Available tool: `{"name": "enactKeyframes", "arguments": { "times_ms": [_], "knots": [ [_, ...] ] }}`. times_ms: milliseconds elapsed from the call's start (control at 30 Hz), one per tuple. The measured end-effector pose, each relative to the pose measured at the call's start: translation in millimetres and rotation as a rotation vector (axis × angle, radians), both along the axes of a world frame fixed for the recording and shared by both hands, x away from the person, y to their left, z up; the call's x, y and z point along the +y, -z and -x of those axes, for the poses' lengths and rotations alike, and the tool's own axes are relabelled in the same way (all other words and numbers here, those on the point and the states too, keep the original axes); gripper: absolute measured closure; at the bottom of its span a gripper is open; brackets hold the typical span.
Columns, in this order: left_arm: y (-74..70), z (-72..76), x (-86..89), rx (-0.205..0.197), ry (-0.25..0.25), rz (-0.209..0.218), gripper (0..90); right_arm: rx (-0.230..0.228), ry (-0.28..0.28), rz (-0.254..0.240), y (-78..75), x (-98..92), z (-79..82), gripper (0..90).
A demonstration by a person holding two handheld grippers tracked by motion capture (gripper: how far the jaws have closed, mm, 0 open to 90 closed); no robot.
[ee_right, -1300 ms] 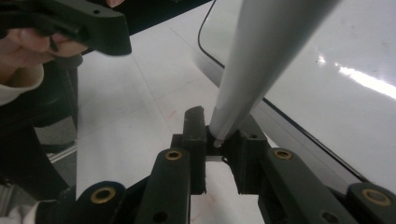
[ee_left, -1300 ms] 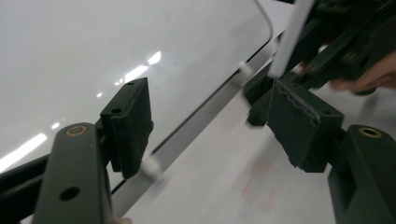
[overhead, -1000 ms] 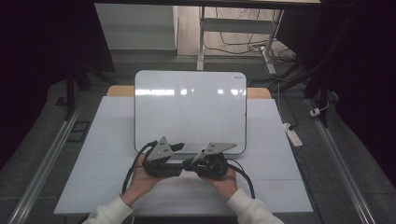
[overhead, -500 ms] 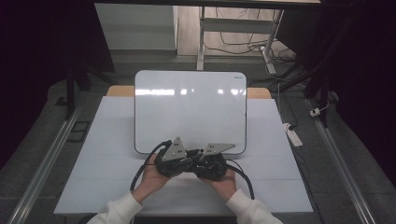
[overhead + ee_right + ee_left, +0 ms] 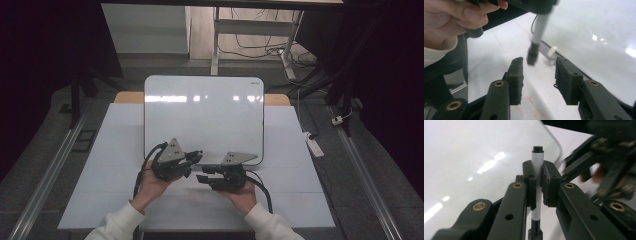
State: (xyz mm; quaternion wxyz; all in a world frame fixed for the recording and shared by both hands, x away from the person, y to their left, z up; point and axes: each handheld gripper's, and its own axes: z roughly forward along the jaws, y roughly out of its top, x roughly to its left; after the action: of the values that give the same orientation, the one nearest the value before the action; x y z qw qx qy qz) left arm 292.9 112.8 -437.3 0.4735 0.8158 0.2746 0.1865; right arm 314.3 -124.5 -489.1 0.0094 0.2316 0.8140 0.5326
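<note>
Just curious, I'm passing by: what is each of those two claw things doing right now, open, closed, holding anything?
Left gripper: shut on the white marker.
Right gripper: open, jaws just been opening, holding nothing; the marker's dark end hangs just beyond them.

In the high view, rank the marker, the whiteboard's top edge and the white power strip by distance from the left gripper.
1. Marker: clamped in the left gripper.
2. Whiteboard's top edge: straight ahead, at the table's far side.
3. Power strip: far right, on the floor.

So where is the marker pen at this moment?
The marker pen is clamped between the left gripper's jaws, just above the whiteboard's near edge, close to the open right gripper.
</note>
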Motion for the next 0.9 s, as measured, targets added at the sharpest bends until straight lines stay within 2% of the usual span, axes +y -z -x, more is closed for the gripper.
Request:
{"name": "enactKeyframes", "arguments": {
  "times_ms": [167, 333, 467, 633, 767, 833, 900],
  "knots": [
    [-7.3, -7.4, 27.9, 0.005, -0.096, -0.013, 81.7, -0.015, 0.037, -0.018, -7.7, -18.0, -0.7, 55.8],
    [-10.5, -16.4, 54.4, 0.037, -0.187, -0.006, 81.7, -0.071, 0.1, 0.018, -12.5, -42.8, -0.3, 55.4],
    [-10.8, -23.6, 67.4, 0.068, -0.253, -0.033, 81.7, -0.088, 0.159, 0.039, -12.5, -65.7, -0.8, 55.4],
    [-8.8, -35.5, 73.3, 0.102, -0.307, -0.096, 81.6, -0.092, 0.228, 0.053, -12.3, -93.7, 1.4, 55.4],
    [-7.2, -47.9, 70.1, 0.118, -0.335, -0.15, 81.6, -0.089, 0.275, 0.048, -12.5, -112.6, 3.9, 55.5],
    [-6.1, -53.6, 67.1, 0.126, -0.344, -0.186, 81.6, -0.09, 0.289, 0.046, -12.3, -118.6, 5.0, 55.5],
    [-4.9, -59.2, 64.4, 0.131, -0.354, -0.204, 81.6, -0.089, 0.299, 0.046, -11.9, -122.8, 5.4, 55.5]
  ]
}}
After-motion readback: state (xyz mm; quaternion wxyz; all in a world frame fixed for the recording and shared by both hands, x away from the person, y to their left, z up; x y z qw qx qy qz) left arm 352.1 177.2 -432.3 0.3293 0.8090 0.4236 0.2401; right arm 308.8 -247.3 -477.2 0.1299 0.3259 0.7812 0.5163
